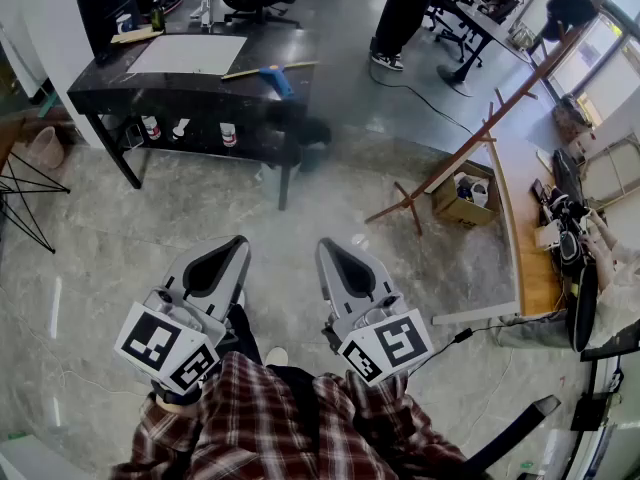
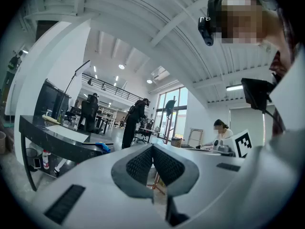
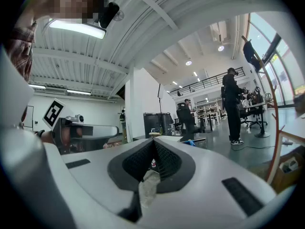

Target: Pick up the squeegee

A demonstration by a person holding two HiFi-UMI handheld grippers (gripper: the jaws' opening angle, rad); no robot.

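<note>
The squeegee, with a blue handle and a long pale blade, lies on the right part of a black table across the room. It shows as a small blue shape in the left gripper view and in the right gripper view. My left gripper and right gripper are held side by side over the floor, pointing level towards the table and well short of it. Both have their jaws closed together with nothing between them, as the left gripper and right gripper views show.
A white sheet lies on the table, and small bottles stand on its lower shelf. A leaning wooden pole stand and a cardboard box are to the right. A person stands beyond, with a black wire frame at the left.
</note>
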